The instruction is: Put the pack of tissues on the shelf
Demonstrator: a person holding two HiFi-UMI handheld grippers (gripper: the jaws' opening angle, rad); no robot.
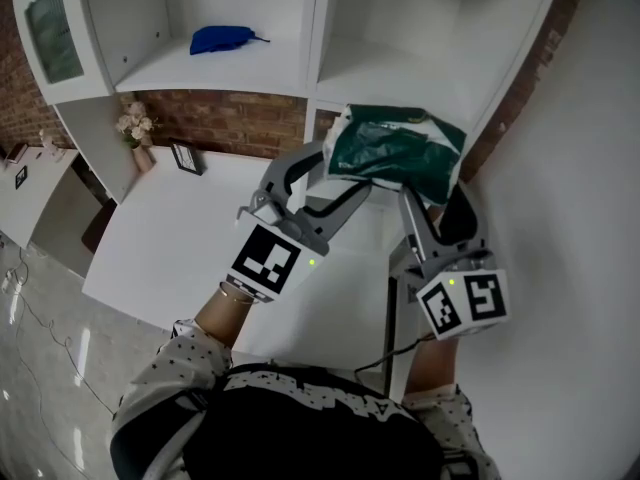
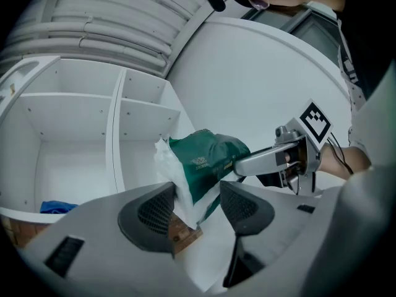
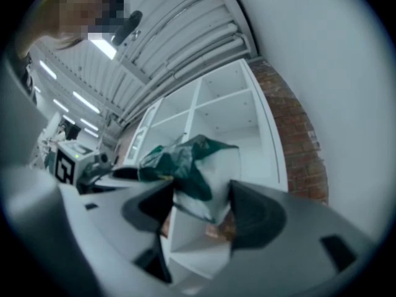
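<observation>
Shelf (image 1: 270,68) behind tissues (image 1: 395,150) (flowers (image 1: 135,123): head view)

A white shelf unit (image 1: 240,68) is standing against a brick wall (image 1: 240,123). A glossy pale floor (image 1: 50,348) is reflecting streaks of light.

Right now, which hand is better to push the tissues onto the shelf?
Probably right. Both grip the pack of tissues, but the right gripper lines up with the open shelf compartment; the left gripper reaches in sideways.
</observation>
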